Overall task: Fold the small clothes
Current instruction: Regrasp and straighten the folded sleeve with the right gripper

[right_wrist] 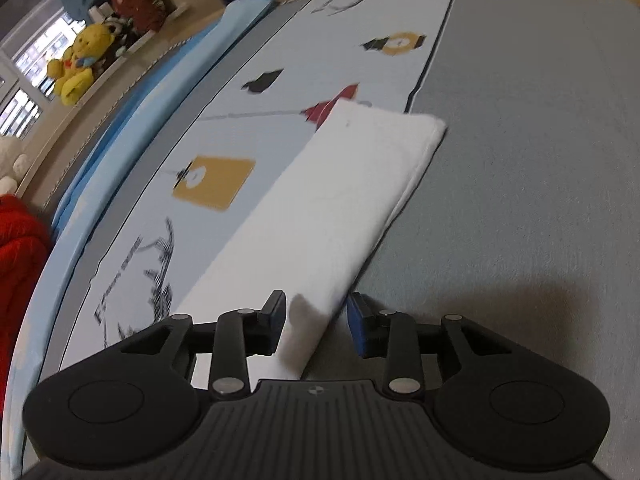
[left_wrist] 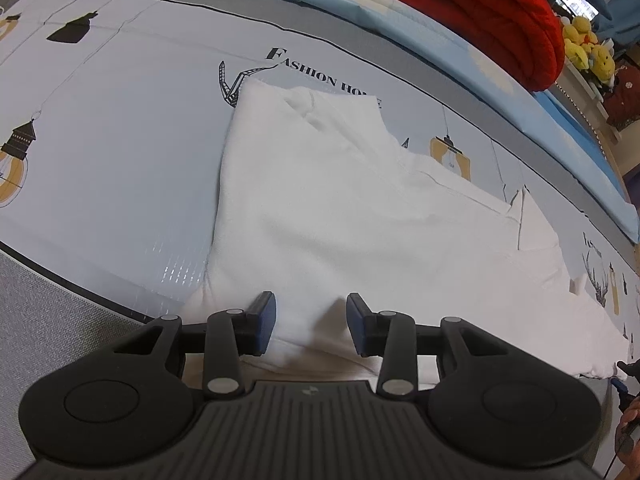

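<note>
White garment point(left_wrist: 340, 208) lies flat on the printed mat point(left_wrist: 120, 128), spread away from my left claw point(left_wrist: 311, 322) toward the "Fashion Home" lettering point(left_wrist: 320, 76). Its near hem runs between my left fingers and under the claw body. Left claw is parted wide, blue pads point(left_wrist: 267, 320) on either side of a raised fold of cloth, not pinching it as far as I can see (contact at the pad faces is hard to judge).

Right wrist view: a folded white strip of the same garment point(right_wrist: 352, 208) runs diagonally from between my right claw point(right_wrist: 316, 326) fingers up and to the right, far end lying across the mat's border onto the grey surface point(right_wrist: 520, 160). The near corner stands up between the pads. Right claw is also spread wide; left pad point(right_wrist: 276, 320) sits just beside the cloth, right pad apart from it.

Both claws are low over the surface, pointing forward along the fabric. Left one is level. Right one is canted, horizon tilted.

Background: red quilted item point(left_wrist: 480, 12), yellow plush toy point(right_wrist: 76, 60) on a ledge by a window.
</note>
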`<state>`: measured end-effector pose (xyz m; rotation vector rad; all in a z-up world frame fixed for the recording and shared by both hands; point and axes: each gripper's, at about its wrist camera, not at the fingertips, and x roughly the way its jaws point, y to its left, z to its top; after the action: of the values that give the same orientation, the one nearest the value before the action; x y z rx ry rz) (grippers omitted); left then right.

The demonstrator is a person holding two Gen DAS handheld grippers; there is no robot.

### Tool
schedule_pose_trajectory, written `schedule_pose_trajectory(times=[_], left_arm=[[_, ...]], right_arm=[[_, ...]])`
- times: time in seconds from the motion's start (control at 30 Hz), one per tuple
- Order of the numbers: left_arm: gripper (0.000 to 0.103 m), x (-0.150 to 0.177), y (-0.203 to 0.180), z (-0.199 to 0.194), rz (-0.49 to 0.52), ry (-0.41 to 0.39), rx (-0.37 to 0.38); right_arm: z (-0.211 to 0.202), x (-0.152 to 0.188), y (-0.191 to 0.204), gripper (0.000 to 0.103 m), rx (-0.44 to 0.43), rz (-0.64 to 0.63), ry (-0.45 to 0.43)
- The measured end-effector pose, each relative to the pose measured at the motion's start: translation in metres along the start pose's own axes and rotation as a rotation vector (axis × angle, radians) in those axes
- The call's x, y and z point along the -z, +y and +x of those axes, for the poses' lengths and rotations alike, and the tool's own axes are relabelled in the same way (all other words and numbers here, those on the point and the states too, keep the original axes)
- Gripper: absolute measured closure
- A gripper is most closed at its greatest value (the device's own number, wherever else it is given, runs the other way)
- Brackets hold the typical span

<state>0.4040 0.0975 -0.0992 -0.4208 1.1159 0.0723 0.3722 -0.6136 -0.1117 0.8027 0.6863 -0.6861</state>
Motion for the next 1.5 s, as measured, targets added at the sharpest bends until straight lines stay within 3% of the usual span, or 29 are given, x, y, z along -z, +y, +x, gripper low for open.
schedule_pose_trajectory(times=[0.13, 0.2, 0.27, 0.37, 0.5, 0.57, 0.67, 0.7, 0.77, 0.83, 0.87, 0.93, 1.03, 1.1, 1.2, 1.27, 1.37, 1.5], left_arm=[[0.059, 0.001, 0.000, 0.000, 0.001, 0.001, 0.003], [0.059, 0.001, 0.000, 0.000, -0.001, 0.002, 0.007], [0.059, 0.001, 0.001, 0.000, 0.000, 0.004, 0.009], [0.059, 0.000, 0.002, -0.001, -0.006, 0.006, 0.018], [0.059, -0.002, 0.006, -0.007, -0.020, 0.001, 0.036], [0.059, -0.004, 0.010, -0.012, -0.032, -0.008, 0.044], [0.059, -0.008, 0.020, -0.021, -0.063, -0.029, 0.047], [0.059, -0.009, 0.024, -0.024, -0.077, -0.037, 0.045], [0.059, -0.012, 0.033, -0.031, -0.105, -0.054, 0.045], [0.059, -0.016, 0.042, -0.036, -0.130, -0.069, 0.040], [0.059, -0.017, 0.046, -0.039, -0.141, -0.075, 0.035], [0.059, -0.019, 0.053, -0.043, -0.156, -0.084, 0.028], [0.059, -0.019, 0.059, -0.046, -0.170, -0.094, 0.023], [0.059, -0.019, 0.061, -0.045, -0.184, -0.101, 0.030], [0.061, -0.021, 0.065, -0.041, -0.238, -0.126, 0.071], [0.062, -0.026, 0.066, -0.036, -0.284, -0.146, 0.116], [0.066, -0.031, 0.063, -0.023, -0.350, -0.149, 0.199], [0.066, -0.032, 0.057, 0.003, -0.421, -0.111, 0.236]], right_arm=[[0.008, -0.003, -0.003, 0.072, 0.011, -0.008, -0.042], [0.005, -0.002, -0.003, 0.097, 0.028, -0.036, -0.063], [0.003, -0.002, -0.002, 0.098, 0.019, -0.035, -0.079], [-0.013, 0.000, 0.016, 0.099, 0.033, -0.092, -0.171], [-0.060, 0.021, 0.087, 0.099, 0.030, -0.345, -0.358], [-0.098, 0.054, 0.137, 0.099, -0.058, -0.521, -0.448], [-0.161, 0.132, 0.203, 0.099, -0.324, -0.753, -0.473], [-0.179, 0.159, 0.218, 0.099, -0.420, -0.813, -0.449], [-0.209, 0.219, 0.242, 0.096, -0.620, -0.903, -0.320], [-0.220, 0.282, 0.257, 0.094, -0.778, -1.034, -0.020], [-0.219, 0.307, 0.259, 0.093, -0.805, -1.086, 0.119], [-0.217, 0.347, 0.255, 0.091, -0.775, -1.174, 0.284], [-0.211, 0.364, 0.242, 0.080, -0.691, -1.181, 0.338], [-0.199, 0.356, 0.237, 0.079, -0.678, -1.142, 0.329], [-0.175, 0.339, 0.240, 0.078, -0.595, -1.089, 0.274], [-0.154, 0.318, 0.241, 0.077, -0.529, -0.988, 0.268], [-0.120, 0.280, 0.229, 0.077, -0.435, -0.790, 0.327], [-0.080, 0.263, 0.209, 0.077, -0.280, -0.655, 0.426]])
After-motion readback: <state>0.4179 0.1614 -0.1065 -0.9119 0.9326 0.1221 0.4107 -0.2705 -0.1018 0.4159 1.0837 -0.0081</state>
